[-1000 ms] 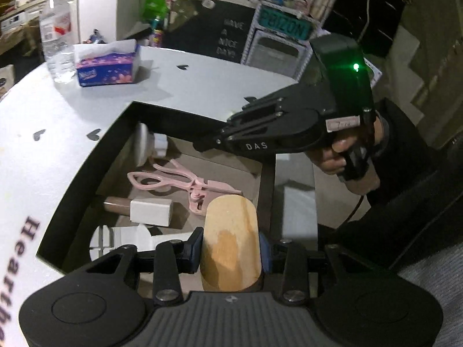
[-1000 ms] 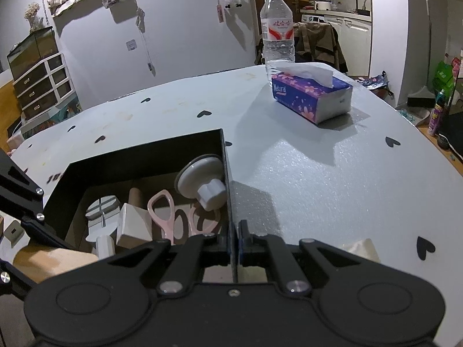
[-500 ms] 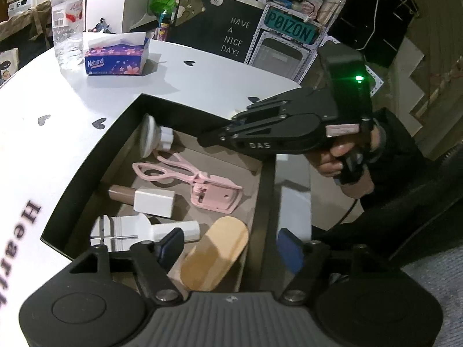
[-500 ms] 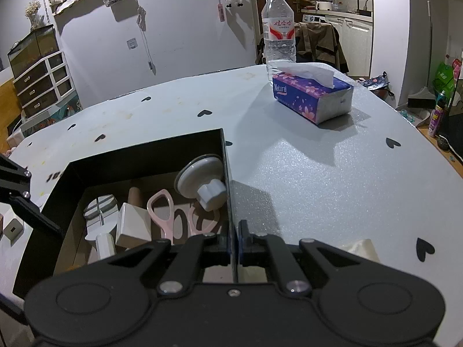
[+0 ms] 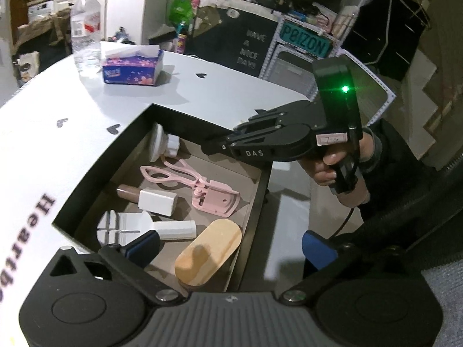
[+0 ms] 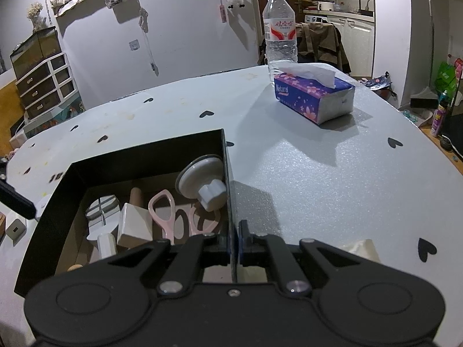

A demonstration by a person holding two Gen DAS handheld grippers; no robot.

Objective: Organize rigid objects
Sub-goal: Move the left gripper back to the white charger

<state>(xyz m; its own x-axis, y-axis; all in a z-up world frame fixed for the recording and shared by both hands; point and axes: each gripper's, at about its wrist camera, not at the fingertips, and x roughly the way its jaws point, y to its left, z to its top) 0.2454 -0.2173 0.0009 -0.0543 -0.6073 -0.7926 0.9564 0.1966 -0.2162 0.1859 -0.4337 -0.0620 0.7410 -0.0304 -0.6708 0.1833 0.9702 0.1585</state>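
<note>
A black open box (image 5: 260, 199) sits on the white table and holds a pink eyelash curler (image 5: 202, 190), a white-capped bottle (image 5: 156, 201), a white handled tool (image 5: 130, 225) and a suction-cup hook (image 5: 162, 144). A wooden oval piece (image 5: 208, 251) lies flat in the box's near corner. My left gripper (image 5: 231, 245) hovers above it, its jaws opening wide and touching nothing. My right gripper (image 6: 234, 245) is shut on the box's thin side wall (image 6: 228, 190); the left wrist view shows its tip (image 5: 208, 144) at the box's far corner.
A purple tissue box (image 6: 315, 95) and a water bottle (image 6: 279, 37) stand at the table's far side. A pale crumpled scrap (image 6: 361, 250) lies right of my right gripper. A person's hand (image 5: 332, 170) holds the right gripper beyond the table edge.
My left gripper's jaws have spread and let go of the wooden oval, which now lies in the box. The left gripper has drawn back and up. The right gripper has not moved.
</note>
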